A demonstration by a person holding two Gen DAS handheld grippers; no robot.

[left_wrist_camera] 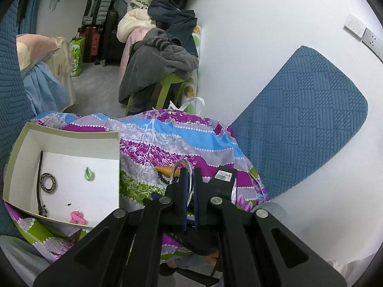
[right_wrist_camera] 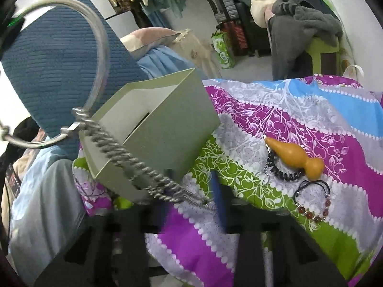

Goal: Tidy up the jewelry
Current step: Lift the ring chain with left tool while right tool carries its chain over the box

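We are sorting jewelry off the floral purple, blue and green bedspread into the open pale green cardboard box, which already holds a dark patterned ring, a thin dark strap, a small green clip and a pink hair claw. The main risk we see is the thin silver bangle slipping or twisting out of our left gripper on the way over the box wall, since the fingers pinch only its narrow rim. Those left fingers are pressed nearly together on the bangle. Our right gripper is blurred; its fingers look nearly closed on the twisted silver chain, which runs up to a large silver hoop and could snag the box edge. The orange gourd-shaped pendant and red-beaded bracelet still lie on the bedspread.
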